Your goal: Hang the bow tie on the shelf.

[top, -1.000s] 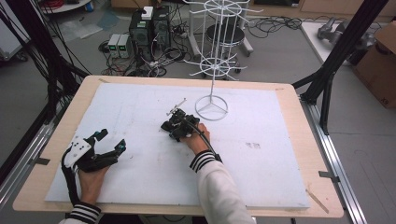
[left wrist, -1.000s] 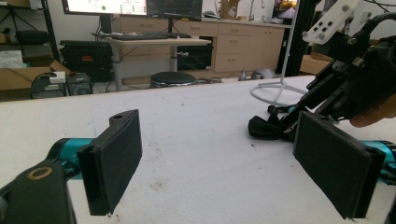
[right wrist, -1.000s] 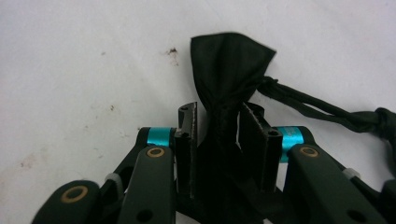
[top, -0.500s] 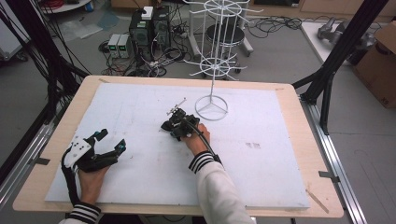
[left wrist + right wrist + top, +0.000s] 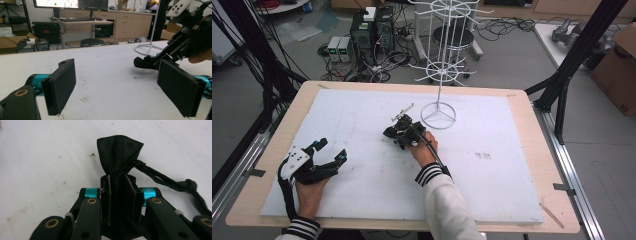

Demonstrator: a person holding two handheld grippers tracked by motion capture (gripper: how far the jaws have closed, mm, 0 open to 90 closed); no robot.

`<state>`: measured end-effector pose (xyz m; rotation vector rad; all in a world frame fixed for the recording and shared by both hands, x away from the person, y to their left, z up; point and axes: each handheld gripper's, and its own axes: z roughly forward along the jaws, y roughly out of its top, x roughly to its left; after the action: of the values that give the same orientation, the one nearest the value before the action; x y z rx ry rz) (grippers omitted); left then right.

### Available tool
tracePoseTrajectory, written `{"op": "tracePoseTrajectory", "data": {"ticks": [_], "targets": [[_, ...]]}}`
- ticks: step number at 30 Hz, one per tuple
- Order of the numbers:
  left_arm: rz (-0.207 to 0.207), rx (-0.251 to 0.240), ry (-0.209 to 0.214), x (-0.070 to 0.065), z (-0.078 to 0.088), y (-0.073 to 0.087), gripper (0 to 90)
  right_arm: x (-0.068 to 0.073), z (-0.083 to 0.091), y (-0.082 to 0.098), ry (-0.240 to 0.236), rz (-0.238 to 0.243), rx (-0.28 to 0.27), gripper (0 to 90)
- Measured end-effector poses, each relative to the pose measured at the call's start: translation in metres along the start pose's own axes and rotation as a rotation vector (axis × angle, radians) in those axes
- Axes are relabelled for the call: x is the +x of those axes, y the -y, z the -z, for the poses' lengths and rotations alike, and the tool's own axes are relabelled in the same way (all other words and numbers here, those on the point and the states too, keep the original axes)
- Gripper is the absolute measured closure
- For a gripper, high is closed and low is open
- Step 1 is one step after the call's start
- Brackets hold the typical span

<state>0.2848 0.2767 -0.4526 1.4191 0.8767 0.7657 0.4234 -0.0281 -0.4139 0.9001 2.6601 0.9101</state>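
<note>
White foam covers the table; the right gripper sits mid-board near the wire stand, the left gripper apart.

The left gripper's jaws stand wide, empty.

The right jaws pinch a black pouch, its cord trailing beside. Likely gripped for lifting; next, hanging on the stand.

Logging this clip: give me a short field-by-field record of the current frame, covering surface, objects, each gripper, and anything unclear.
surface: white mat on a wooden table
objects: black drawstring pouch with a knotted cord; white wire display stand at the far middle of the mat
right gripper: shut on the pouch, near the stand's ring base
left gripper: open, nothing between the pads, low over the near left of the mat
unclear: what the pouch holds; whether it is lifted off the mat
</note>
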Motion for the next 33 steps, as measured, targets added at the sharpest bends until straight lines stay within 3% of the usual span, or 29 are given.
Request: {"op": "tracePoseTrajectory", "data": {"ticks": [14, 23, 33], "targets": [[0.001, 0.000, -0.001, 0.000, 0.000, 0.000, 16.0, 0.001, 0.036, 0.007, -0.008, -0.023, -0.156, 76.6], [-0.001, 0.001, -0.001, 0.000, 0.000, 0.000, 16.0, 0.007, 0.064, 0.008, 0.032, 0.001, -0.255, 76.6], [0.001, -0.001, -0.002, 0.000, 0.000, 0.000, 16.0, 0.006, 0.089, 0.013, 0.059, -0.017, -0.334, 76.5]]}}
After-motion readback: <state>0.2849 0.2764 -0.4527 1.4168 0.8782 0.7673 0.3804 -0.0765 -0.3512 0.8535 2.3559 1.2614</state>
